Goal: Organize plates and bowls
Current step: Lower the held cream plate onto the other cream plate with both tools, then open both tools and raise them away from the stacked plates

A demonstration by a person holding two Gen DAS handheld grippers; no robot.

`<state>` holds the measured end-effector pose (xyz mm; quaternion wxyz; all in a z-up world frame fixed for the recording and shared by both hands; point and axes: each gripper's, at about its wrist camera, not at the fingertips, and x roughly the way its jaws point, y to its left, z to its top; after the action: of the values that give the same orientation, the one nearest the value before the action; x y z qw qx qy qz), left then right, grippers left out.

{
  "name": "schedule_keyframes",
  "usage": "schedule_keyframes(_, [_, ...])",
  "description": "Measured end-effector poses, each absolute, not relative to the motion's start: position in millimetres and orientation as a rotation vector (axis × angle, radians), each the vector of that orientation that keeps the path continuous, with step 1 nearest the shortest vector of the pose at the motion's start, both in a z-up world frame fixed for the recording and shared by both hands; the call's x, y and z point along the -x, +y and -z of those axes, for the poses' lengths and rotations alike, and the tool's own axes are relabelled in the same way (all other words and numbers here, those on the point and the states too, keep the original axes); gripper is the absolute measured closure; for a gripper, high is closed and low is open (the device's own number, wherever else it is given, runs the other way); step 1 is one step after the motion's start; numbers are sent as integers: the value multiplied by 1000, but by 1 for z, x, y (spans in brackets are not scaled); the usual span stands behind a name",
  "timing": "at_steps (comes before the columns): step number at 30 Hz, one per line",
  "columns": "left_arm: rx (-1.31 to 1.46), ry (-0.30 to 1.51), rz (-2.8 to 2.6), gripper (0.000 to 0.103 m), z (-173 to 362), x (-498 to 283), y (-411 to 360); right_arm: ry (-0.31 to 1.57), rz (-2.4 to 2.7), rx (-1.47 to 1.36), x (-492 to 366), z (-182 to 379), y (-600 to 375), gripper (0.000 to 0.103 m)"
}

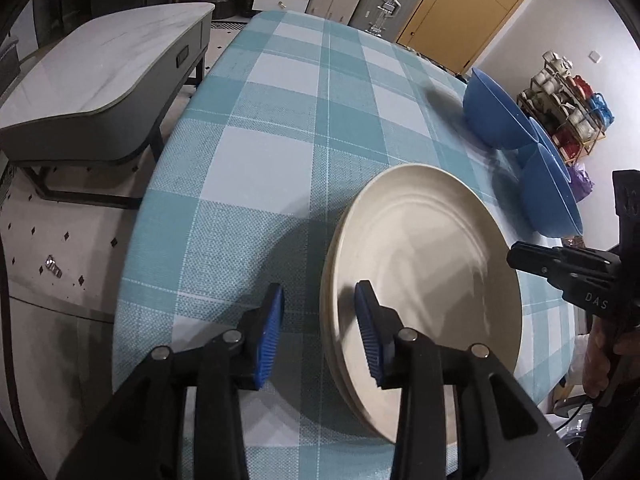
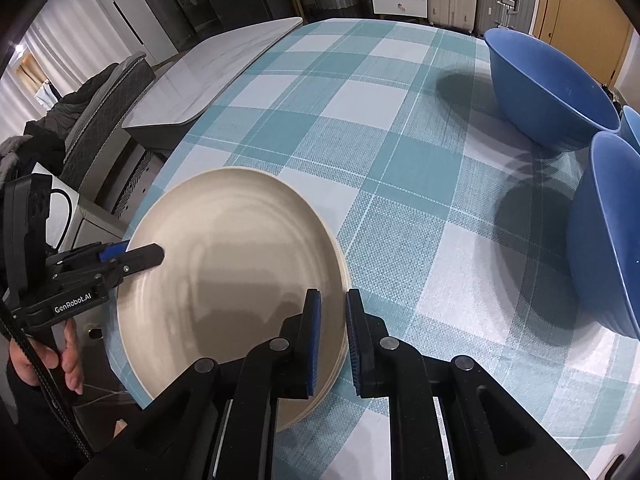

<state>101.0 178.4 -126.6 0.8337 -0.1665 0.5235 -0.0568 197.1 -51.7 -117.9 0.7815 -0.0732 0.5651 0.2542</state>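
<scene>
Left wrist view — plates (image 1: 424, 264): two stacked | bowls (image 1: 496, 112): three | left tool (image 1: 320, 336) apart — right tool (image 2: 332, 340) clamped on plates

The left gripper (image 1: 320, 332) is pointing steeply down with its jaws standing apart, one blue pad on each side of a rim and neither pressing it. The right gripper (image 2: 333, 340) is also pointing down, its jaws standing almost closed. A hand (image 2: 52, 356) is holding the left gripper's handle.
</scene>
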Motion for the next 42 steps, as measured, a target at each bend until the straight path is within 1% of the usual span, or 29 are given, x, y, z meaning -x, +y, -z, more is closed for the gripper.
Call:
schedule_keyframes(7, [276, 1131, 120, 65, 123, -99, 163, 1216, -548, 146, -198, 114, -53, 90])
schedule_keyframes(9, [285, 1145, 110, 69, 121, -98, 164, 1199, -549, 144, -196, 109, -53, 90])
schedule_keyframes(14, [246, 1045, 87, 68, 95, -83, 156, 1132, -558, 102, -188, 88, -59, 90])
schedule_keyframes(16, [223, 995, 77, 68, 81, -77, 151, 1097, -564, 77, -184, 78, -63, 85])
schedule_keyframes(17, [213, 975, 75, 67, 75, -74, 147, 1075, -568, 67, -181, 72, -64, 80])
schedule_keyframes(19, [191, 937, 68, 60, 63, -70, 140, 1026, -568, 50, -173, 60, -69, 71])
schedule_keyframes(20, [181, 923, 69, 54, 58, -68, 136, 1007, -566, 45, -171, 56, -71, 70])
schedule_keyframes(22, [156, 890, 83, 54, 46, -65, 125, 966, -558, 34, -164, 45, -79, 64])
schedule_keyframes(24, [137, 869, 90, 54, 37, -65, 114, 910, -542, 22, -155, 32, -89, 53])
schedule_keyframes(25, [136, 861, 93, 54, 34, -65, 110, 881, -529, 18, -150, 26, -94, 51])
schedule_keyframes(26, [131, 844, 107, 54, 28, -65, 102, 845, -512, 17, -144, 19, -100, 46])
schedule_keyframes(28, [120, 827, 128, 53, 21, -67, 90, 796, -487, 12, -136, 9, -111, 31])
schedule_keyframes(32, [88, 772, 178, 52, 5, -67, 63, 657, -368, 35, -114, -14, -140, 26])
schedule_keyframes(33, [78, 757, 196, 52, 1, -68, 54, 620, -344, 38, -108, -20, -150, 21])
schedule_keyframes(34, [72, 746, 204, 51, -3, -68, 48, 593, -330, 36, -104, -25, -156, 19])
schedule_keyframes(35, [68, 735, 205, 48, -7, -69, 41, 556, -313, 36, -98, -32, -166, 18])
schedule_keyframes(36, [63, 728, 206, 40, -11, -71, 34, 539, -304, 40, -95, -35, -171, 15])
schedule_keyframes(37, [62, 718, 209, 33, -14, -71, 27, 515, -286, 47, -90, -42, -179, 14])
schedule_keyframes(38, [60, 691, 216, 22, -19, -72, 19, 500, -275, 46, -87, -45, -185, 13])
schedule_keyframes(39, [55, 668, 221, 14, -23, -71, 13, 482, -262, 43, -82, -50, -193, 13])
schedule_keyframes(42, [20, 599, 238, 9, -35, -69, -9, 452, -229, 18, -72, -64, -215, 9])
